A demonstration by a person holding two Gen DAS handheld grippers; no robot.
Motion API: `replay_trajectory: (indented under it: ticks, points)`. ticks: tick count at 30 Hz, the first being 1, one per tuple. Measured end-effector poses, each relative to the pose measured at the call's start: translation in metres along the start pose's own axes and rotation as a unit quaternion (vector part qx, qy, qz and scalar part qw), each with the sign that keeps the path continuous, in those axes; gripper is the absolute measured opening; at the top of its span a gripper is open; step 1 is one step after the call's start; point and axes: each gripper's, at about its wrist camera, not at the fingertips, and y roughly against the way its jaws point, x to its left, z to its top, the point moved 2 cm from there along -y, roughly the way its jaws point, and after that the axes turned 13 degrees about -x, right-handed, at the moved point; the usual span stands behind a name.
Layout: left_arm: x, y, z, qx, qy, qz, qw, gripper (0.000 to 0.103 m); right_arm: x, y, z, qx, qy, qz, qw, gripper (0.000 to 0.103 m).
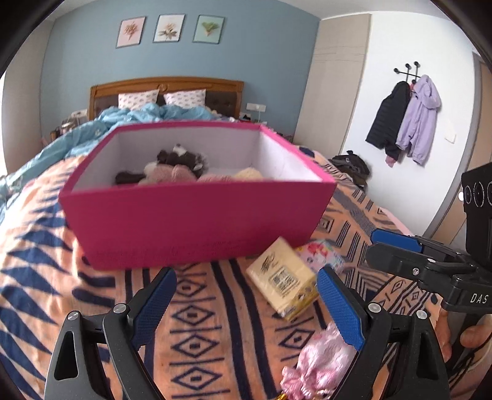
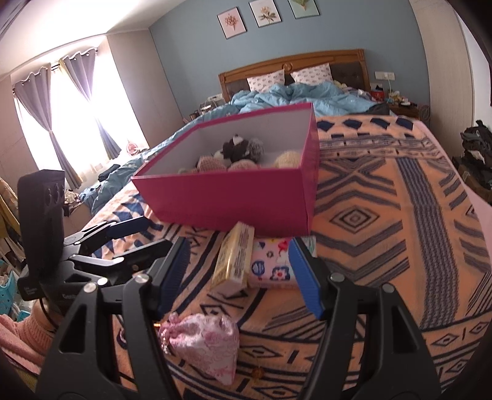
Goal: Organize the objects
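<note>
Half the pink pouch (image 1: 319, 366) cut off.

Far wall, blue: three framed botanical prints (image 1: 170, 29) in a row above a carved wooden headboard (image 2: 293, 66). Two white patterned pillows (image 1: 161, 98) lean on it; a crumpled light-blue quilt (image 2: 295, 95) lies before them. Right: black and lilac jackets (image 1: 406, 118) on wall hooks. Left: grey curtains (image 2: 66, 123) at a bright window.
</note>
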Motion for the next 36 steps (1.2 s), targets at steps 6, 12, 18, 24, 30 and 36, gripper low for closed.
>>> replay_trajectory:
  ticks: [6, 12, 18, 24, 30, 36]
  points:
    - [0.002, -0.002, -0.014, 0.023, 0.004, -0.004, 0.9997, 0.094, -0.006, -0.008, -0.016, 0.026, -0.021, 0.004, 0.999, 0.068]
    - [0.001, -0.004, -0.023, 0.034, -0.003, 0.0, 0.9994, 0.094, -0.003, -0.016, -0.025, 0.043, -0.025, 0.007, 0.999, 0.068]
    - [-0.001, -0.004, -0.025, 0.036, -0.007, -0.004, 0.9993, 0.094, 0.004, -0.027, -0.03, 0.055, -0.021, 0.01, 0.998, 0.068]
    - [0.001, -0.006, -0.028, 0.044, -0.003, -0.012, 0.999, 0.094, 0.009, -0.039, -0.033, 0.07, -0.013, 0.008, 0.997, 0.068]
    - [-0.001, -0.009, -0.031, 0.052, -0.009, -0.018, 0.9985, 0.094, 0.009, -0.048, -0.03, 0.075, -0.009, 0.007, 0.997, 0.068]
    - [-0.003, -0.013, -0.035, 0.066, -0.009, -0.031, 0.9973, 0.09, 0.01, -0.059, -0.026, 0.082, -0.004, 0.008, 0.997, 0.065]
